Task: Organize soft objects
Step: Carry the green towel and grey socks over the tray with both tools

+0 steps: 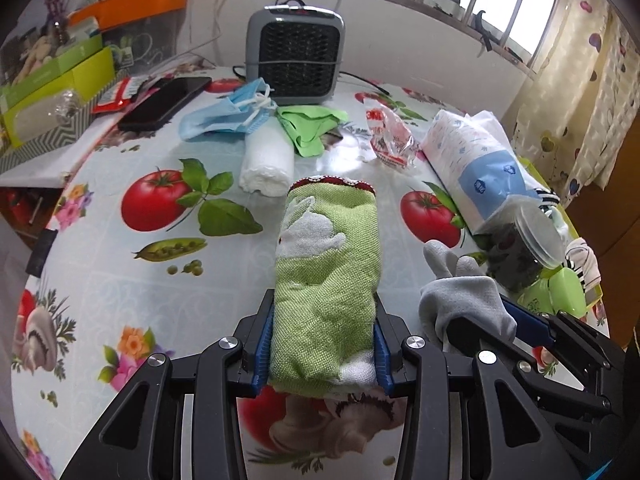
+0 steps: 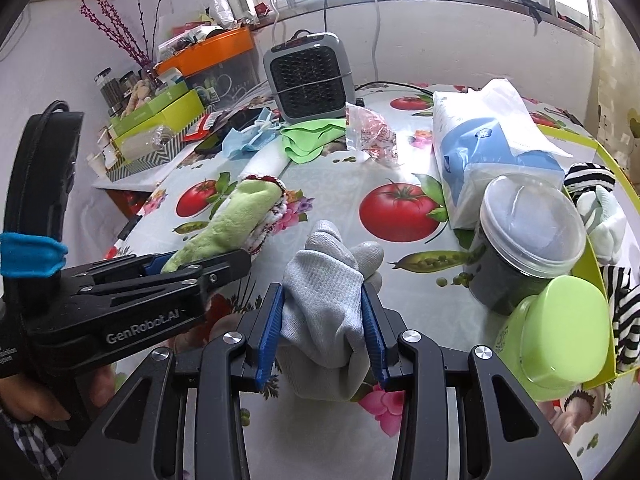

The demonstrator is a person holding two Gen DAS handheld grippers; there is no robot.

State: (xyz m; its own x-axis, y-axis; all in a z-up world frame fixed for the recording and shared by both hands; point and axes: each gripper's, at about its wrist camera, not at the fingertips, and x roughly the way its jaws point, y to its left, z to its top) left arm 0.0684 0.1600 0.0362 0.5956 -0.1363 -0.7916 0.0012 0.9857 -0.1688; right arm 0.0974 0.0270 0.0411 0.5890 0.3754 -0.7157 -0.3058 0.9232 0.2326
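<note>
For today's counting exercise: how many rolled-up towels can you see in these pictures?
2. A green towel is clamped in the left hand-held gripper; a white towel lies on the table beyond it. Others may be hidden.

the towel (image 1: 326, 280) is in the left gripper (image 1: 324, 344), up off the table (image 1: 120, 288). the glove (image 2: 326, 300) is in the right gripper (image 2: 324, 332), just right of it. the heater (image 1: 295, 56) stands behind them, and the jar (image 2: 528, 240) is to the right.

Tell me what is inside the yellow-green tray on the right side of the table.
The yellow-green tray holds black-and-white striped socks and a pale, white soft item. The clear-lidded jar and green lidded container in front hide the rest.
</note>
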